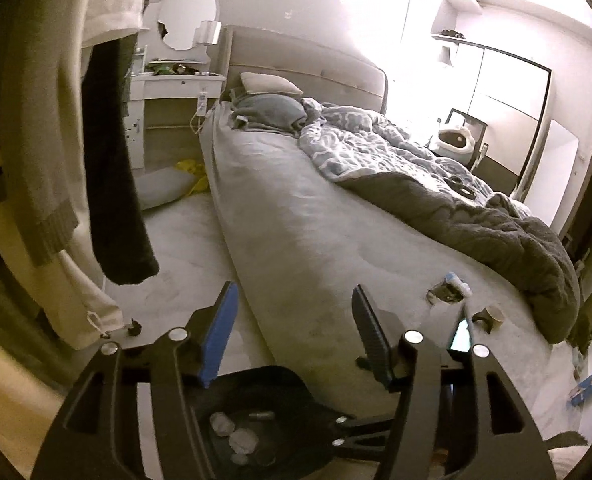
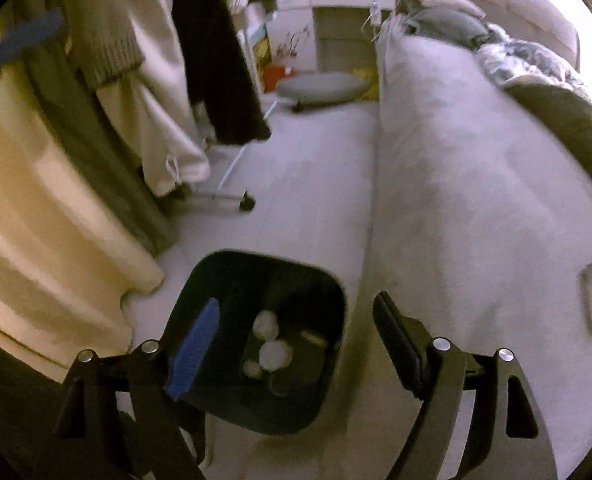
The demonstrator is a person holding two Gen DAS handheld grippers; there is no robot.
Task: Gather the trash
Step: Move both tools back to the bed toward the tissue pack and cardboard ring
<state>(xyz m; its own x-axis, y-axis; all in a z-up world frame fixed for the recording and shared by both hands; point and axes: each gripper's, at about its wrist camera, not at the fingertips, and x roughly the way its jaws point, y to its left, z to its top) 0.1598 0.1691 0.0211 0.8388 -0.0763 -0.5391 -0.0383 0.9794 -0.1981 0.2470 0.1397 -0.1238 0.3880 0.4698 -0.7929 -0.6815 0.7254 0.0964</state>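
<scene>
1. Right hand-held gripper (image 2: 296, 330) hangs released and empty, jaws spread, right above the black bin (image 2: 263, 340) on the floor beside the bed (image 2: 476, 200); white crumpled wads (image 2: 273, 354) lie inside.
2. Left hand-held gripper (image 1: 293, 320) is also spread, nothing between its pads, bin (image 1: 255, 412) low and near.
3. Only the left view shows a small cup (image 1: 492, 316) and wrapper scraps (image 1: 450, 290) on the bed, right of the gripper.

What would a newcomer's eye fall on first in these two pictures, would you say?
Probably the big unmade bed filling the room, its grey and patterned duvet bunched toward the far side. Next, the black bin on the floor against the bed's near edge, with crumpled white tissues already inside, seen between the open right claw. A few scraps and a small cup lie on the sheet.
</scene>
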